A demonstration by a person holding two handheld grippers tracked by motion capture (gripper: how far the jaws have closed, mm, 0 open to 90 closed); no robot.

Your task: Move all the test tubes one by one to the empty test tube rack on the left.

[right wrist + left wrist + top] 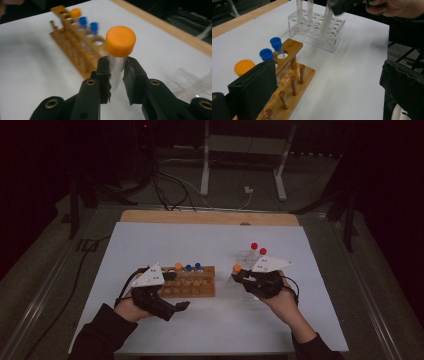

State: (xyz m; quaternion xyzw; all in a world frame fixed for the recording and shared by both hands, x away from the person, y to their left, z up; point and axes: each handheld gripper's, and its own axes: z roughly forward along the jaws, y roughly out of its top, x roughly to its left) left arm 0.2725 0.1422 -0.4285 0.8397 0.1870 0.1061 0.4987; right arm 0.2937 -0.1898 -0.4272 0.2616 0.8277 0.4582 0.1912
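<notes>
Pinching an orange-capped tube (117, 60) just under its cap with my right gripper (117, 75), upright, above the clear rack (317, 30). Left gripper (170, 307) sits by the wooden rack (192, 282); can't tell its jaw state. Three capped tubes stand in that rack.

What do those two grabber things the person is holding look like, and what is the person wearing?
Both are black. The left gripper and the right gripper each carry a pale grey three-cornered plate with small dark dots on top. Thin black cables loop from them. In the right gripper view, the jaws are chunky black blocks with round brass-coloured rings set in them. The person wears dark long sleeves.
</notes>
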